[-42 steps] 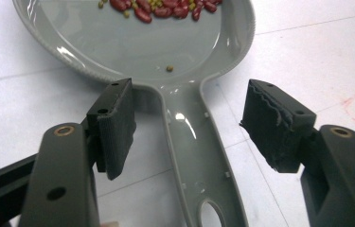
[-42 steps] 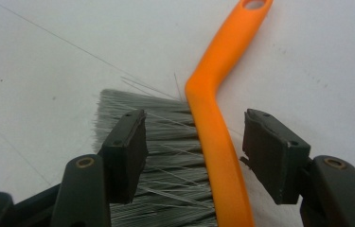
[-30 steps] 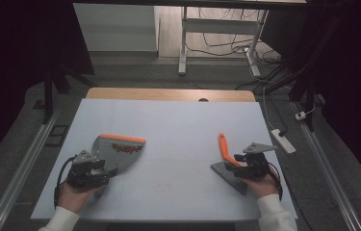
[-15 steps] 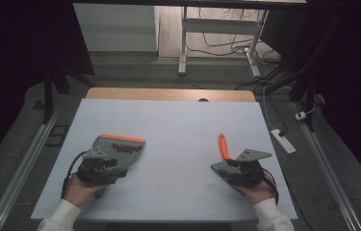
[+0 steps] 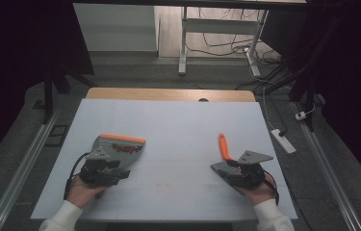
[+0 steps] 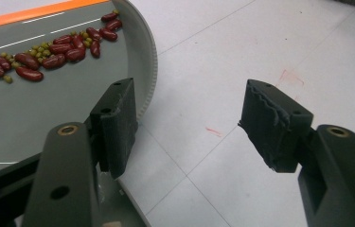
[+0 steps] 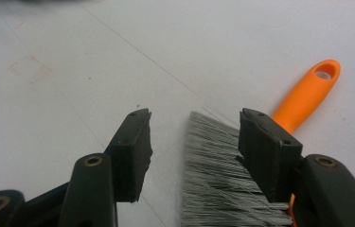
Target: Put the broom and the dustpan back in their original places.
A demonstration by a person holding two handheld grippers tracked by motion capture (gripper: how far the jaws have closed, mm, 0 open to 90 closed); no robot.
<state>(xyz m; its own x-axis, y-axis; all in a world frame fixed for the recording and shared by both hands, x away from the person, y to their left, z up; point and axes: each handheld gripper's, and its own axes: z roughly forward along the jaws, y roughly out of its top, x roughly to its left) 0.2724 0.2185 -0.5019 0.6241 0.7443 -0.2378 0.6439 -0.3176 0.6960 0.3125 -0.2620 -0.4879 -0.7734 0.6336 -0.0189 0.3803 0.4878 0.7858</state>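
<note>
A grey dustpan (image 5: 118,146) with an orange edge lies on the left of the white table (image 5: 178,125). In the left gripper view the dustpan (image 6: 47,94) holds a line of red and green beans (image 6: 47,49). My left gripper (image 6: 189,123) is open; its left jaw is over the pan's rim and its right jaw over bare table. A brush with an orange handle (image 5: 224,146) lies on the right. My right gripper (image 7: 194,146) is open over the grey bristles (image 7: 213,179), and the handle (image 7: 312,90) points away past the right jaw. Both grippers (image 5: 106,168) (image 5: 240,171) are hand-held near the front edge.
Faint red marks (image 6: 291,78) show on the table between pan and brush. A wooden strip (image 5: 168,94) runs along the table's far edge. A white power strip (image 5: 282,140) lies on the floor to the right, with desk legs and cables beyond.
The left gripper shifted slightly right toward the dustpan. The right gripper dropped lower and a little left by the brush bristles. Dustpan and brush have not moved.
</note>
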